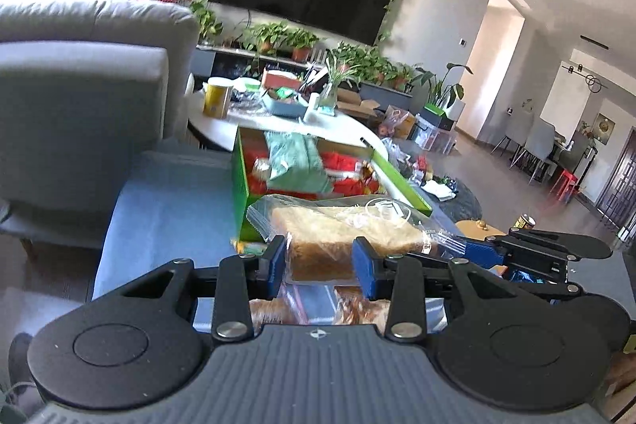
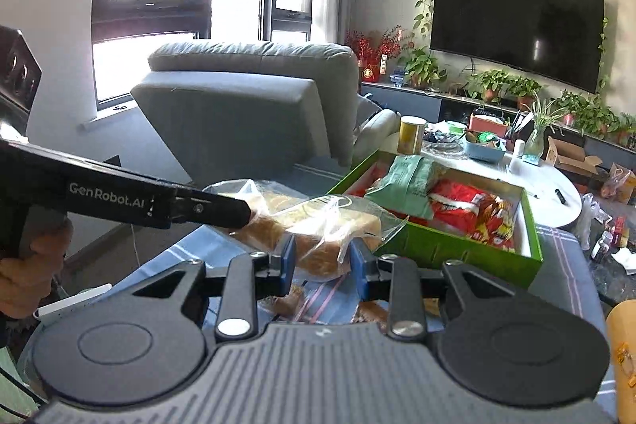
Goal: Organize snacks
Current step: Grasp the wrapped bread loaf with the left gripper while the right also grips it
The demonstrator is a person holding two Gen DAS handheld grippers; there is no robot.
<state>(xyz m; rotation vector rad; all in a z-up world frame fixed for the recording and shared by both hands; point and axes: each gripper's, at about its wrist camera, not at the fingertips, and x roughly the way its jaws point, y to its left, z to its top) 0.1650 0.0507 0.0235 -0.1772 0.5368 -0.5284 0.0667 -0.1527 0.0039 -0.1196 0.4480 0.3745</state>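
A clear zip bag of sliced bread [image 1: 338,233] hangs above the blue cloth, held from both ends. My left gripper [image 1: 320,263] is shut on one end of the bread bag. My right gripper [image 2: 322,257] is shut on the other end of the same bag [image 2: 318,229]; the left gripper's black body [image 2: 119,197] reaches in from the left in the right wrist view. Just beyond stands an open green box [image 2: 437,249] with a green snack pack [image 2: 401,181] and red snack packs [image 2: 469,209] inside. The box also shows in the left wrist view [image 1: 240,193].
More bagged bread [image 2: 369,308] lies on the blue cloth [image 1: 167,209] under the grippers. A grey armchair [image 2: 246,98] stands to the left. A white round table [image 2: 556,189] with a yellow can [image 2: 411,136] and clutter is behind the box. An orange object [image 2: 622,352] sits at right.
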